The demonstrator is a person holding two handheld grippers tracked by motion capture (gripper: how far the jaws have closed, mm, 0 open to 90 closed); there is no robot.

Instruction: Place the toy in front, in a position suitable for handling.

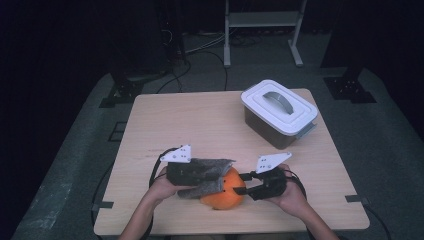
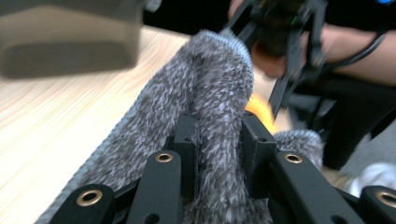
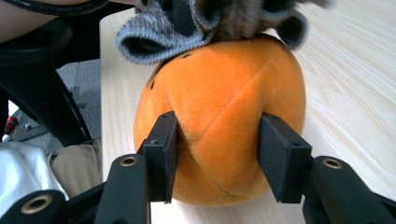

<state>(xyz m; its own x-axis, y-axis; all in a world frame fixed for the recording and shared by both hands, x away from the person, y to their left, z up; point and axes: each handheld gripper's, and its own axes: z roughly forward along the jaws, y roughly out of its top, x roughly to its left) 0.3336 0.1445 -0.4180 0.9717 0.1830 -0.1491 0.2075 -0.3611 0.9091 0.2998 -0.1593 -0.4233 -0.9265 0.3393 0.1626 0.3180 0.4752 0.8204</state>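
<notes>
The left gripper is clamped tight on a fold of the grey knitted cloth, which drapes over the top of the orange plush ball. The ball rests on the tabletop near the middle of its near edge, between the two hands. The right gripper has its jaws about half open around the ball, both pads pressing into the plush on opposite sides. A white lidded container stands near the far right corner, well apart from the ball.
</notes>
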